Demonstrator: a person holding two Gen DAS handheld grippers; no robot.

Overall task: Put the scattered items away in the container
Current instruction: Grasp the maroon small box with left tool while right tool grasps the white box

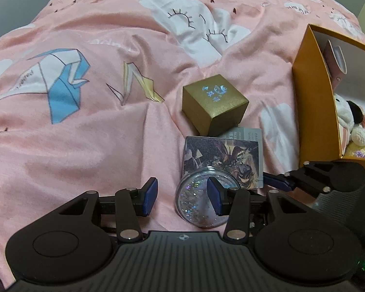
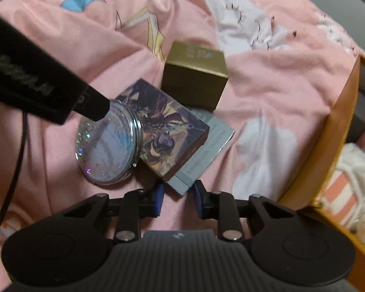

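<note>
A round glitter compact [image 1: 194, 206] leans on a dark patterned box [image 1: 221, 155], which lies on a flat grey-blue box [image 1: 245, 133]; a gold cube box [image 1: 214, 107] stands behind them. My left gripper [image 1: 182, 197] is open, with its right pad over the compact and its left pad on bare blanket. In the right wrist view, my right gripper [image 2: 178, 198] has its pads at the near corner of the grey-blue box [image 2: 206, 153], tips touching its edges. The compact [image 2: 109, 146], patterned box [image 2: 168, 131] and gold box [image 2: 194, 77] lie beyond. The right gripper [image 1: 277, 181] shows from the side.
An orange cardboard container [image 1: 311, 97] stands open at the right on the pink blanket [image 1: 97, 133], with plush toys [image 1: 352, 126] inside; its wall [image 2: 338, 126] shows in the right wrist view. The left tool's black housing [image 2: 36, 73] and a cable [image 2: 14, 170] cross the left side.
</note>
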